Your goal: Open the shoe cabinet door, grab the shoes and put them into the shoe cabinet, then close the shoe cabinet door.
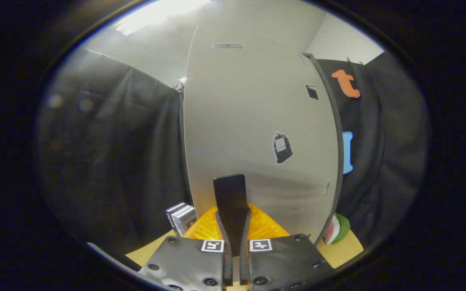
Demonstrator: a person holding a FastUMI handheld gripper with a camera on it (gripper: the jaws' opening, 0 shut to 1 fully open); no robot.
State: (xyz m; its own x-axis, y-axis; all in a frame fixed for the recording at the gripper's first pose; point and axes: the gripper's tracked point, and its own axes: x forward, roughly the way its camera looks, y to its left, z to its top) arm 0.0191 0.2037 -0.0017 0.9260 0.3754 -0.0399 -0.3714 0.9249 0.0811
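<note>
gripper [233, 226] jaws clamped on flat black handle [229, 202] | ribbed orange basket [263, 228] under | smooth grey cabinet door [249, 133]

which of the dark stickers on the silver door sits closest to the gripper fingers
The black bag-shaped sticker low on the silver door; the small black square sticker sits higher. The gripper is shut on a flat black handle.

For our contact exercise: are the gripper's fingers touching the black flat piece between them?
Touching. The gripper view shows both fingers of the gripper pressed against the black flat piece, no gap either side.
</note>
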